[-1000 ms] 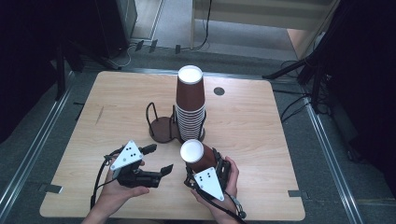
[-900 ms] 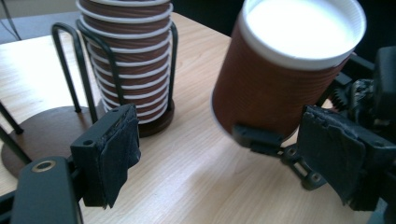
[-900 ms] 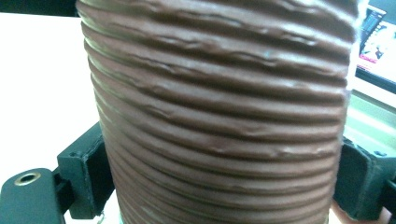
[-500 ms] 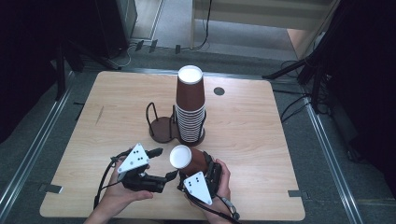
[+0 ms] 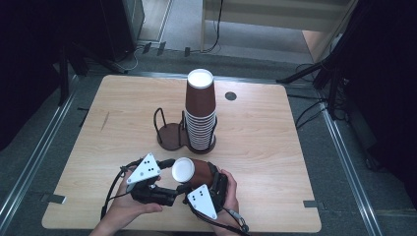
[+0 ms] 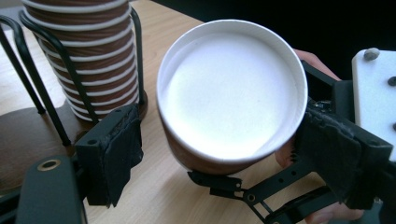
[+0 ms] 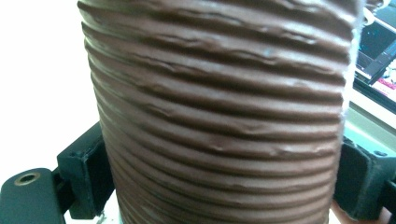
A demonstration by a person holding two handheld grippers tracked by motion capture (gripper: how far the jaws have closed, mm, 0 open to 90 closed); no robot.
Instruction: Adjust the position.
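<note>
A ribbed brown paper cup point(image 5: 193, 170) lies tipped on its side above the table's near edge, its white round end facing left. My right gripper point(image 5: 205, 178) is shut on its brown wall point(image 7: 219, 116), one jaw on each side. My left gripper point(image 5: 174, 176) has just been closing its jaws around the cup's white end point(image 6: 231, 93). The left pad point(image 6: 116, 149) still stands a little clear of the rim, so this gripper is open. A tall stack of upside-down brown cups point(image 5: 200, 113) stands in a black wire holder point(image 5: 167, 135) at mid-table.
The holder's left bay is bare, a dark round base inside a wire loop. A small black disc point(image 5: 230, 96) sits on the wooden table point(image 5: 275, 162) behind the stack. Dark stands and cables line the floor around the table.
The cup in my right gripper has tipped from upright onto its side, white end swinging left. My left gripper has come in to the right and now straddles that end.
</note>
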